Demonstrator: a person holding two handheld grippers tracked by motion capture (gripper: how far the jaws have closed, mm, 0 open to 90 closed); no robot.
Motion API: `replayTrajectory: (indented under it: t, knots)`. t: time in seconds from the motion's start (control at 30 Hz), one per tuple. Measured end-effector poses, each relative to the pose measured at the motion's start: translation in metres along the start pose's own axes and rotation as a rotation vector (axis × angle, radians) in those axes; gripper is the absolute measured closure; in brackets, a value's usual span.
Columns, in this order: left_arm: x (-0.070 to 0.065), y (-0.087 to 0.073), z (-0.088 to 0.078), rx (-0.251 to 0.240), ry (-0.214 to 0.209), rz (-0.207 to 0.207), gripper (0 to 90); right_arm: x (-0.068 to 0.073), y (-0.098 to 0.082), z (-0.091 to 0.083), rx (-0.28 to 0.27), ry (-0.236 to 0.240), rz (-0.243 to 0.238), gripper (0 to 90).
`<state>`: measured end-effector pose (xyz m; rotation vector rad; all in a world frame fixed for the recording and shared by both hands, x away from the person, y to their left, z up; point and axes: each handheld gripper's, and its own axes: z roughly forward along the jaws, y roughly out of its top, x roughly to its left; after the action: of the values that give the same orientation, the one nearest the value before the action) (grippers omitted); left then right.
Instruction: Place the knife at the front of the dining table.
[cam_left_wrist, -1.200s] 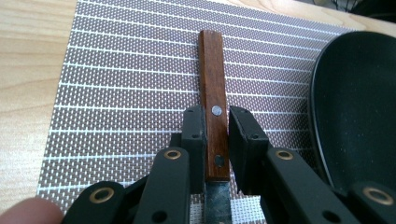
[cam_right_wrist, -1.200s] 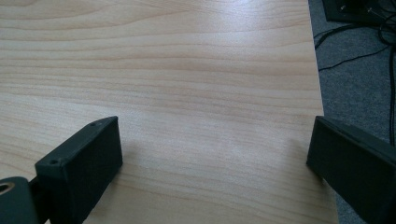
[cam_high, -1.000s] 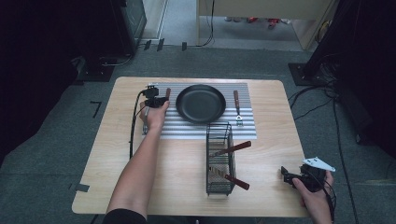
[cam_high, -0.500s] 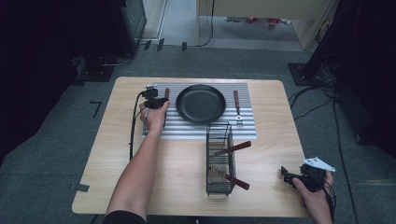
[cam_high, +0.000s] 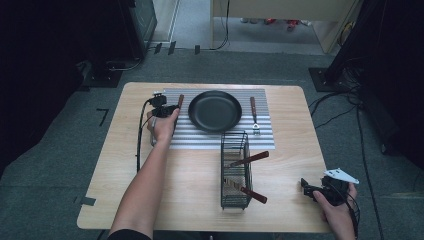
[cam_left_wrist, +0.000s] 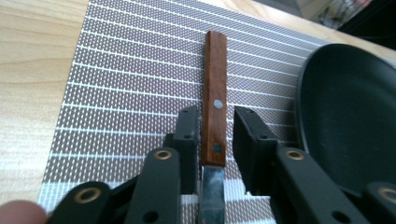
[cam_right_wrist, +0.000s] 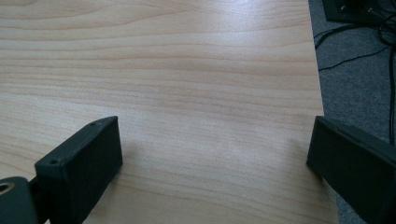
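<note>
Lying between left gripper (cam_left_wrist: 215, 135) fingers: knife (cam_left_wrist: 214, 100).

Your table (cam_right_wrist: 187, 70) is pale wood with a fine grain and a soft sheen. The mat (cam_left_wrist: 130, 79) looks like woven plastic, grey with white lines. The knife (cam_left_wrist: 214, 112) has a reddish wooden handle with metal rivets and a shiny steel blade. The pan (cam_left_wrist: 350, 116) is black and matt. Your left tool (cam_left_wrist: 215, 140) seems to be matt black plastic with brass-coloured screws.
</note>
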<state>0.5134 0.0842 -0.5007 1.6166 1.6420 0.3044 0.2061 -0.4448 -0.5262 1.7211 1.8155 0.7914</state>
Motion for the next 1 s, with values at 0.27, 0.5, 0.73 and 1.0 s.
replayTrajectory:
  t: [0.27,0.5,0.73,1.0]
  knots:
    - [0.017,-0.017,-0.020,0.004,-0.013,0.049,90.0,0.000,0.000,0.000,0.000,0.000,0.002,2.6]
    - [0.022,-0.037,-0.032,0.023,-0.037,0.092,90.0,0.000,0.000,0.000,0.001,0.000,0.001,2.6]
    - [0.021,-0.049,-0.040,0.014,-0.051,0.112,90.0,0.000,0.000,0.000,0.000,-0.001,-0.001,2.6]
    - [0.019,-0.055,-0.044,0.009,-0.051,0.127,90.0,0.000,0.000,0.000,0.001,0.000,0.001,2.6]
